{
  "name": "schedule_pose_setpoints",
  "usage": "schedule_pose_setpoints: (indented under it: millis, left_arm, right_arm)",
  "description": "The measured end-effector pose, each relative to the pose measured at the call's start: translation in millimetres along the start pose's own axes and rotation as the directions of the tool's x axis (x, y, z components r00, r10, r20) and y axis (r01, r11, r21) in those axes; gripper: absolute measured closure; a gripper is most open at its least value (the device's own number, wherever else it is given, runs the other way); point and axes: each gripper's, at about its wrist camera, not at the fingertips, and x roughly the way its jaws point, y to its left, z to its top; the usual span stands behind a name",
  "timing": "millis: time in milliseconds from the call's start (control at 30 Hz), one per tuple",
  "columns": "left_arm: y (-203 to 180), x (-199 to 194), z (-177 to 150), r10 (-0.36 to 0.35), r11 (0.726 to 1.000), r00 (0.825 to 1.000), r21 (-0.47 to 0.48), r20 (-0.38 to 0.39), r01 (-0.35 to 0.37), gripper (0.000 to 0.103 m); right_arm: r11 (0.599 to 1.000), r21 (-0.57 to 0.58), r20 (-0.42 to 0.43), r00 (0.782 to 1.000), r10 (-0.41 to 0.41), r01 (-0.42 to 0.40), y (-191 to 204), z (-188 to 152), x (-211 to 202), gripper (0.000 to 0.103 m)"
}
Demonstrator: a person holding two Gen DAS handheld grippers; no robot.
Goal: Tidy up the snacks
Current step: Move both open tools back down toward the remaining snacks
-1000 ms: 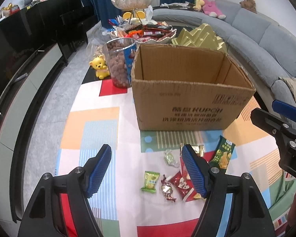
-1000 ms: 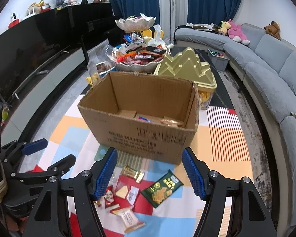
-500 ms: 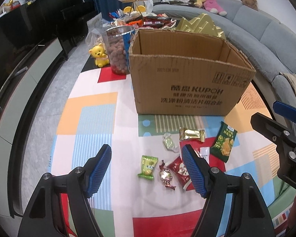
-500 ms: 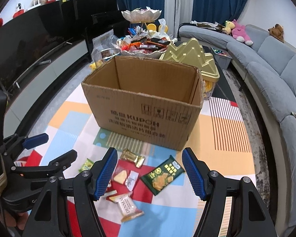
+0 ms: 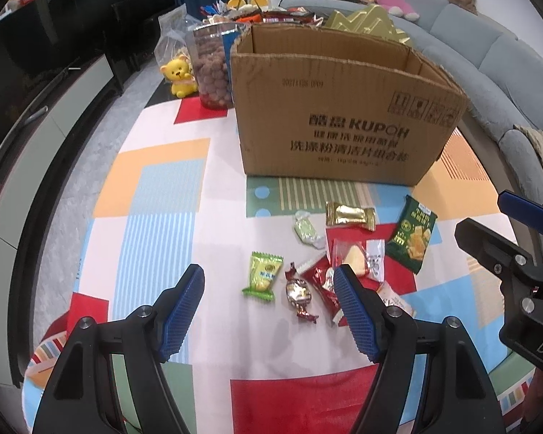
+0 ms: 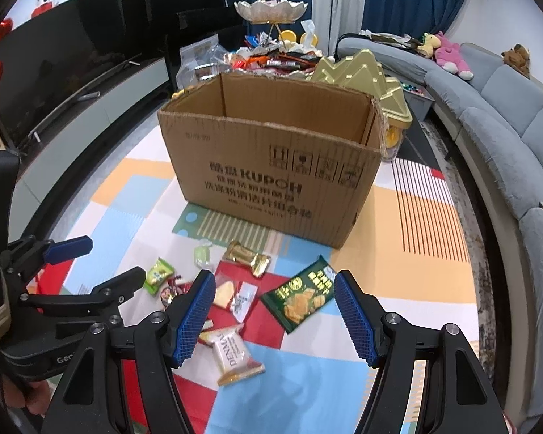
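An open cardboard box [image 5: 344, 115] [image 6: 271, 166] stands on a colourful patterned tablecloth [image 5: 155, 217]. Several small snack packets lie in front of it: a light green packet [image 5: 262, 275], a foil-wrapped candy [image 5: 300, 296], a gold packet [image 5: 349, 215] [image 6: 248, 257], a dark green chip bag [image 5: 411, 238] [image 6: 300, 294] and a white DENMA packet [image 6: 233, 356]. My left gripper [image 5: 268, 311] hangs open above the light green packet and the candy, holding nothing. My right gripper [image 6: 275, 314] stands open over the dark green bag, also with nothing in it.
Behind the box are a clear jar of brown snacks [image 5: 213, 68], a yellow bear figure [image 5: 179, 76], a gold tiered container [image 6: 365, 76] and a tiered dish heaped with sweets [image 6: 271, 36]. A grey sofa [image 6: 506, 115] curves on the right; a dark TV cabinet [image 6: 72, 72] runs on the left.
Both grippers have sunk toward the table and the snacks; the box now hides its inside, and the packets look larger. Neither gripper's jaws moved.
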Motion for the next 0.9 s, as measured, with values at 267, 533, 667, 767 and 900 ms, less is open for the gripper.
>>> schedule_pose_setpoints:
  millis: [267, 533, 667, 767, 900]
  left_arm:
    - [-1.0, 13.9, -12.5, -0.003, 1.0, 0.999, -0.01, -0.041, 0.003, 0.03]
    - [-3.8, 27.4, -20.1, -0.014, 0.999, 0.996, -0.031, -0.087, 0.011, 0.03]
    - [-4.6, 34.5, -21.4, -0.018, 0.999, 0.994, -0.043, -0.107, 0.013, 0.031]
    - [-4.9, 41.7, -23.4, -0.019, 0.999, 0.992, -0.049, -0.124, 0.013, 0.035]
    - [-2.9, 50.0, -26.2, -0.033, 0.997, 0.988, -0.076, -0.148, 0.021, 0.035]
  right_arm:
    - [1.0, -0.025, -0.051, 0.999, 0.018, -0.019, 5.4, -17.1, 12.4, 0.034]
    - [0.999, -0.029, -0.091, 0.995, 0.028, -0.031, 5.6, -25.6, 21.3, 0.034]
    - [0.999, -0.029, -0.11, 0.993, 0.035, -0.038, 6.7, -29.9, 26.5, 0.034]
    - [0.998, -0.035, -0.128, 0.991, 0.042, -0.046, 9.5, -34.5, 30.2, 0.034]
    - [0.997, -0.039, -0.156, 0.986, 0.054, -0.061, 12.6, -39.4, 35.8, 0.034]
